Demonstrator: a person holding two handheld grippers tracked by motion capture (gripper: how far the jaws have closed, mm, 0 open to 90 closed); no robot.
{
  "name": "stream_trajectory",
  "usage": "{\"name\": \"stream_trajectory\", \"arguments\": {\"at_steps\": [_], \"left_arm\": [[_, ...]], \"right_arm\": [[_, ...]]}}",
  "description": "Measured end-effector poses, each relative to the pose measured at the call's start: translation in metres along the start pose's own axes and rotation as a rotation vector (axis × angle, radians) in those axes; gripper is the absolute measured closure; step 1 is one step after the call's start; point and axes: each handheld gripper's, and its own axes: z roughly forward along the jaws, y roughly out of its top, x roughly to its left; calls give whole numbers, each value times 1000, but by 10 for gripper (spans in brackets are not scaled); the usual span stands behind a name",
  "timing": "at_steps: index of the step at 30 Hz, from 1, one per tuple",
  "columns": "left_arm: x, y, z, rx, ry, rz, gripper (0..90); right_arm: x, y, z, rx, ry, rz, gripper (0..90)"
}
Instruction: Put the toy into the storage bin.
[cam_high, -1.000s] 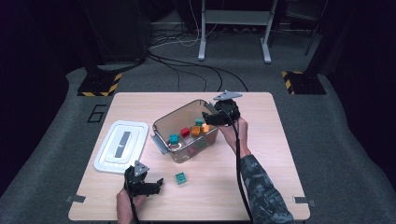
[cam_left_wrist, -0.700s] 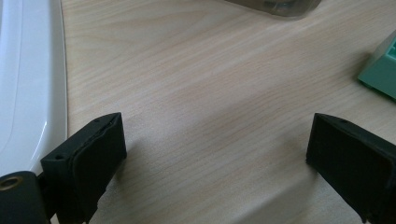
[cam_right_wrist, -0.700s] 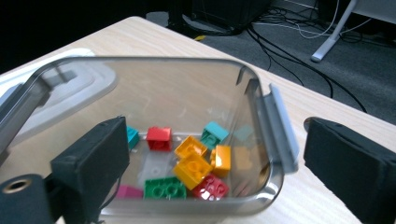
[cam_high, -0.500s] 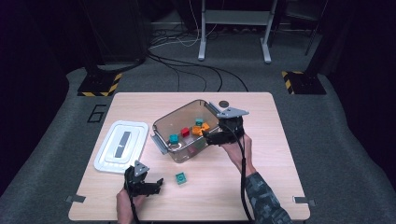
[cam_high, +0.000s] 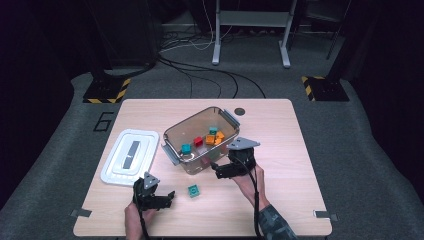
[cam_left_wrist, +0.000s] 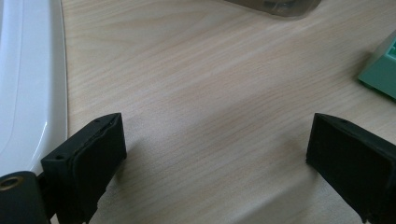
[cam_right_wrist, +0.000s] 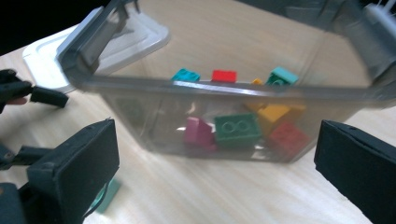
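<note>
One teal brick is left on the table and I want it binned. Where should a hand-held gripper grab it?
Grip the teal brick across two opposite flat sides, coming straight down: it lies flat, studs up, with bare table all around.

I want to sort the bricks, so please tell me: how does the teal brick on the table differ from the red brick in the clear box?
The teal brick lies loose on the bare table, between the two grippers; the red brick sits inside the clear box among other bricks. Their colours differ, teal against red. Both are small studded toy bricks, and no jaws hold either.
</note>
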Motion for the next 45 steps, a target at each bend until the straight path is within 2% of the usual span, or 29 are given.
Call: {"name": "stream_trajectory", "arguments": {"at_steps": [20,33,41,45], "left_arm": [[0,0,0,-1,-2,-2,44],[0,0,0,-1,-1,-1,44],[0,0,0,0,-2,2,45],[0,0,0,0,-1,1,47]], "right_arm": [[36,-38,23,58,58,9,0],[56,-50,40,98,93,-24,0],[76,-59,59,155,135,-51,0],[83,-63,66,174,134,-53,7]]}}
